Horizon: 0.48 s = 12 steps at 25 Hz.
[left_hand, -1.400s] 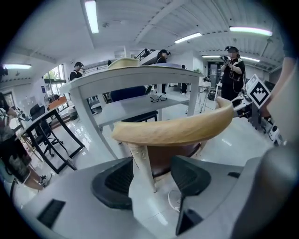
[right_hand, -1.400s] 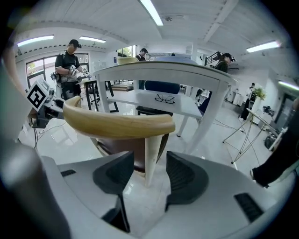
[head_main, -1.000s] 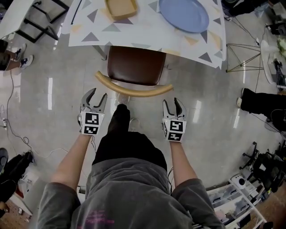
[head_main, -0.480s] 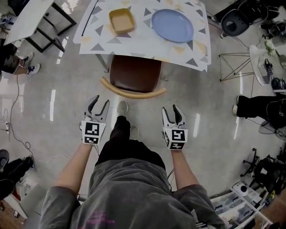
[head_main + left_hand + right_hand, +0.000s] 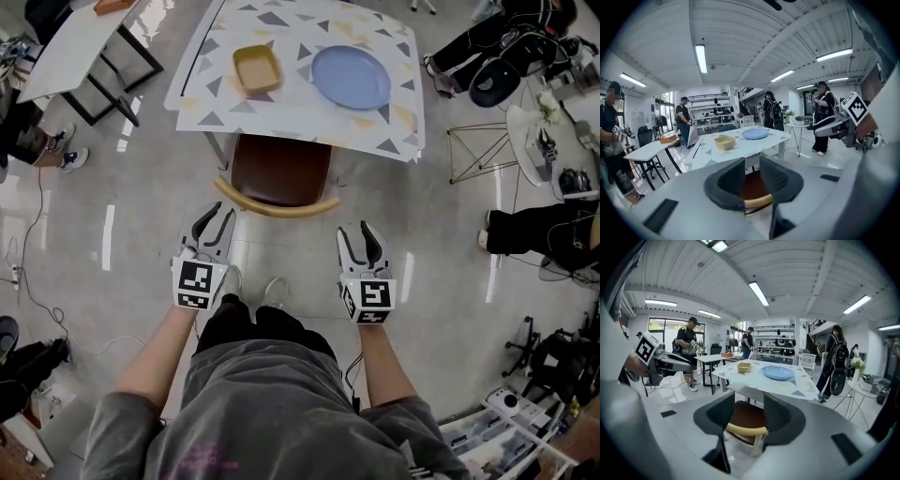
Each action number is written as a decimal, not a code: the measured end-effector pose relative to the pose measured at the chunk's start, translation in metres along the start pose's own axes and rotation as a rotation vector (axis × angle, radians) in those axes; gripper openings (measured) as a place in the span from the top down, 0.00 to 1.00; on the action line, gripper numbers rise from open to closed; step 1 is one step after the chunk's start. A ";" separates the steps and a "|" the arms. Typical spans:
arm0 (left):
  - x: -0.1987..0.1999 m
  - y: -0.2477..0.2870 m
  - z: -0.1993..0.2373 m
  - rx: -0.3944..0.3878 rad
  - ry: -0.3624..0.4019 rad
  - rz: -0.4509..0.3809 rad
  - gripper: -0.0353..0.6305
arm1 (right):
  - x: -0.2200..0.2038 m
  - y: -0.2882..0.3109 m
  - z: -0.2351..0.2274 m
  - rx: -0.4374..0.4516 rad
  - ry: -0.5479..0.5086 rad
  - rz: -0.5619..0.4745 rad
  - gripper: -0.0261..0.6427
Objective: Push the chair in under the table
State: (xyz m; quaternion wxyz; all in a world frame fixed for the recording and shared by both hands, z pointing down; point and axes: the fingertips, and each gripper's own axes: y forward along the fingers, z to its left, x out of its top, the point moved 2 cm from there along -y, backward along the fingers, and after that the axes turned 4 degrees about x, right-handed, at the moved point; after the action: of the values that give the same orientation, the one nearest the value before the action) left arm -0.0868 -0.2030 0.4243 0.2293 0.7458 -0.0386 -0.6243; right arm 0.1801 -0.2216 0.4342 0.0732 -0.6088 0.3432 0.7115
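Note:
The chair (image 5: 281, 169) has a brown seat and a curved pale wooden backrest (image 5: 277, 205). Its seat front is tucked under the edge of the table (image 5: 309, 120) with the triangle-patterned cloth. Both grippers hang in the air short of the backrest and touch nothing. My left gripper (image 5: 215, 218) is open; its jaws have just been closing to a narrow gap, with nothing between them. My right gripper (image 5: 359, 234) is open and empty too. The chair (image 5: 754, 188) shows through the left gripper's (image 5: 752, 172) gap. It also shows in the right gripper view, chair (image 5: 745, 418) beyond gripper (image 5: 749, 408).
A yellow tray (image 5: 257, 67) and a blue plate (image 5: 351, 77) lie on the table. A black-framed white table (image 5: 66, 47) stands at the far left, a wire stand (image 5: 480, 150) at the right. People stand around the edges. My shoes (image 5: 251, 284) are between the grippers.
Both grippers have risen, and the chair and table look farther off. The leg stretched toward the chair has drawn back under the body. The left jaws have narrowed.

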 end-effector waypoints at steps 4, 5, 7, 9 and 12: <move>0.020 -0.008 0.006 -0.026 -0.006 -0.031 0.84 | 0.026 -0.009 0.011 -0.008 -0.011 -0.027 0.67; 0.025 -0.010 0.008 -0.036 -0.006 -0.040 0.85 | 0.032 -0.011 0.014 -0.014 -0.010 -0.033 0.67; 0.034 -0.015 0.013 -0.059 -0.007 -0.060 0.87 | 0.043 -0.015 0.021 -0.026 -0.016 -0.045 0.67; 0.044 -0.020 0.021 -0.082 -0.005 -0.079 0.88 | 0.056 -0.017 0.031 -0.038 -0.024 -0.059 0.67; 0.057 -0.028 0.034 -0.114 -0.002 -0.108 0.89 | 0.072 -0.018 0.047 -0.059 -0.028 -0.071 0.67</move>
State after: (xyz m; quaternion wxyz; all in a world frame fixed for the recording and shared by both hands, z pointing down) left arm -0.1126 -0.2078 0.3577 0.2375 0.7320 0.0370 -0.6375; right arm 0.1336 -0.2034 0.3615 0.0851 -0.6123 0.2993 0.7268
